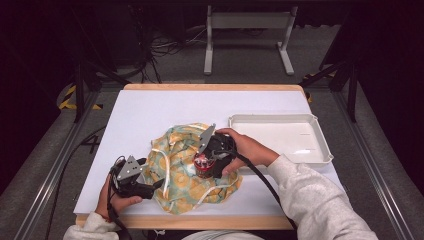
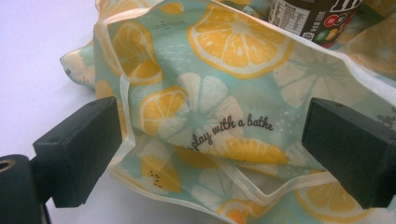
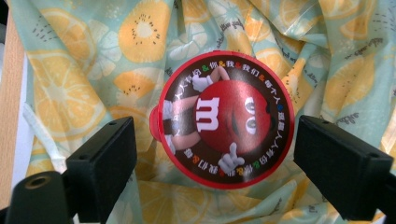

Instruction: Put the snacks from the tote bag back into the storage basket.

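Observation:
A crumpled cloth bag (image 1: 185,165) printed with lemon slices lies on the white table top. A candy tub with a red lid (image 1: 202,164) stands on the bag; the lid (image 3: 226,119) shows a red cartoon face. My right gripper (image 1: 207,159) hangs over the tub, open, its jaws wide on either side of the lid without touching it (image 3: 210,168). My left gripper (image 1: 150,189) sits at the bag's left edge, open, with the bag's hem (image 2: 201,140) lying between its jaws. The tub's dark label (image 2: 317,18) shows beyond the fabric.
An empty white tray (image 1: 280,137) stands to the right of the bag, close behind the right hand. Bare table top (image 1: 150,110) stretches behind and to the left. The table's wooden edge (image 1: 200,222) runs along the front.

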The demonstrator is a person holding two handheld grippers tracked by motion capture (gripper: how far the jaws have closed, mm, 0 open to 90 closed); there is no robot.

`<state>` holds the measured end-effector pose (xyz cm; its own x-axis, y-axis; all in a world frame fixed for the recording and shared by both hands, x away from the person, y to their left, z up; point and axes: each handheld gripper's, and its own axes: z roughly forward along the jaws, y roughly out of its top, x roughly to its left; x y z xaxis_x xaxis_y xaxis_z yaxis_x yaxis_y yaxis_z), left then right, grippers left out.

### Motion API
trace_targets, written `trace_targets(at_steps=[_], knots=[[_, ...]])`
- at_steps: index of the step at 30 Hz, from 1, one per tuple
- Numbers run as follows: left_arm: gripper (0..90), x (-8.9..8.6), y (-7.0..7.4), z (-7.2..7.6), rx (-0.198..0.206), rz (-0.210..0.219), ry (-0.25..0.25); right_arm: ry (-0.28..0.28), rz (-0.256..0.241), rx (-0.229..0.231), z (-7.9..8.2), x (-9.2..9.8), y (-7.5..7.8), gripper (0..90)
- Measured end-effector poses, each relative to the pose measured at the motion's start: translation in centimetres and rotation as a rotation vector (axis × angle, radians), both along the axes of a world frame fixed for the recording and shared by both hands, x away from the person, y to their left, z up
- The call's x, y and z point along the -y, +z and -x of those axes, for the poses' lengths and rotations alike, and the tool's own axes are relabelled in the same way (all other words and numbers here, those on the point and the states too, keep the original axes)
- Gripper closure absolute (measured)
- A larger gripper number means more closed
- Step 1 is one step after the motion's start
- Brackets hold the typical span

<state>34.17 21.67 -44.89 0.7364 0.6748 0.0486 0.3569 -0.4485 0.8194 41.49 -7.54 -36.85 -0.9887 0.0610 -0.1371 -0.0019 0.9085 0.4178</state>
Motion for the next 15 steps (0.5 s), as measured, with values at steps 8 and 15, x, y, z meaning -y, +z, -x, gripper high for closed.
trace_targets(at_steps=[8,15], knots=[[5.5,0.0,0.0,0.0,0.001,0.003,-0.001,-0.012,0.023,-0.007,-0.5,-0.6,-0.1,15.5],[5.6,0.0,0.0,0.0,-0.003,0.002,-0.004,-0.007,0.036,-0.020,-0.7,-1.1,-0.6,22.9]])
